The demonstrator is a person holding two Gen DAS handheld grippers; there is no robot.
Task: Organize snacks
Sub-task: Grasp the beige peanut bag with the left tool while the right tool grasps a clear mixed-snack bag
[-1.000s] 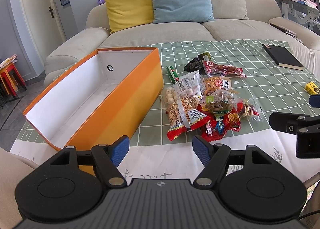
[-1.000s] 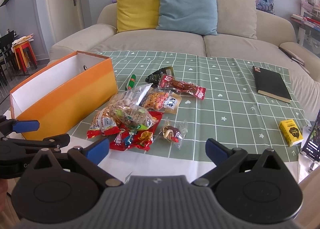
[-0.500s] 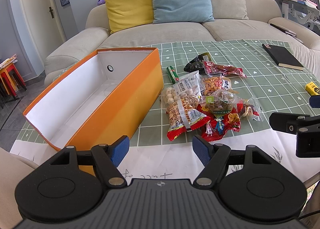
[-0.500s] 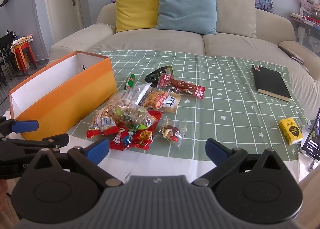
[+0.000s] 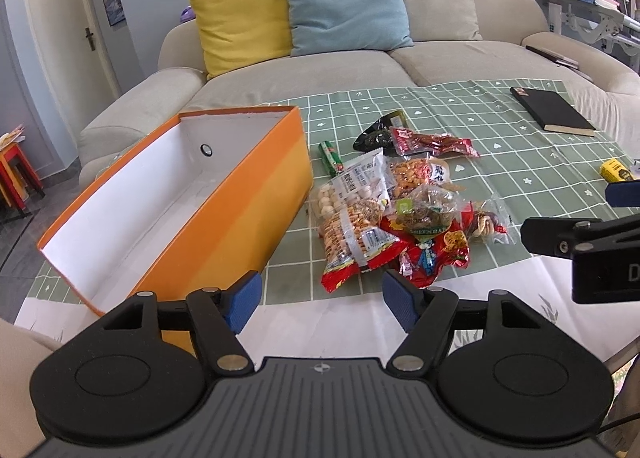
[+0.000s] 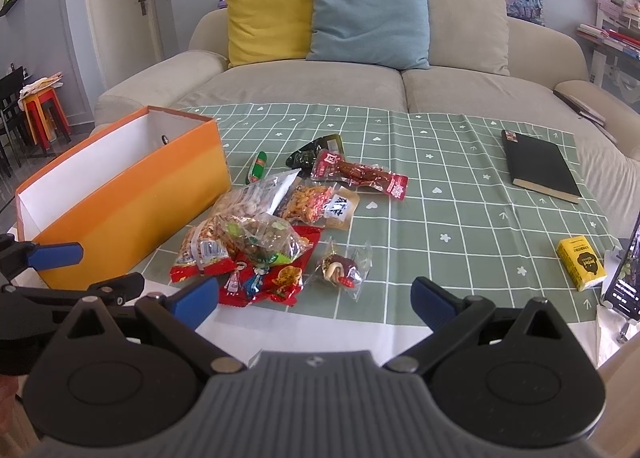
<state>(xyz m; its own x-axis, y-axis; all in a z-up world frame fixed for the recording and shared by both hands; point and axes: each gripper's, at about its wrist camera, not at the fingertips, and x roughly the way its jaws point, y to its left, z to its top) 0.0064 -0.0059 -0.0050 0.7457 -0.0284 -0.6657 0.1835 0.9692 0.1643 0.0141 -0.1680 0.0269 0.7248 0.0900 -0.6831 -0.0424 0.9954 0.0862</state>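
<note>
This is somebody's living room. A wide beige sofa (image 6: 400, 69) fills the far side, with a yellow cushion (image 6: 266, 15), a blue cushion (image 6: 370, 17) and a beige one propped along its back. A green checked tablecloth (image 6: 452, 193) covers the low table, a panelled door (image 6: 138, 5) stands left, and red stools (image 6: 42, 113) sit beyond.

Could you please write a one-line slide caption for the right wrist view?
Open right claw faces a snack pile beside an empty orange box on the green checked tablecloth.
</note>
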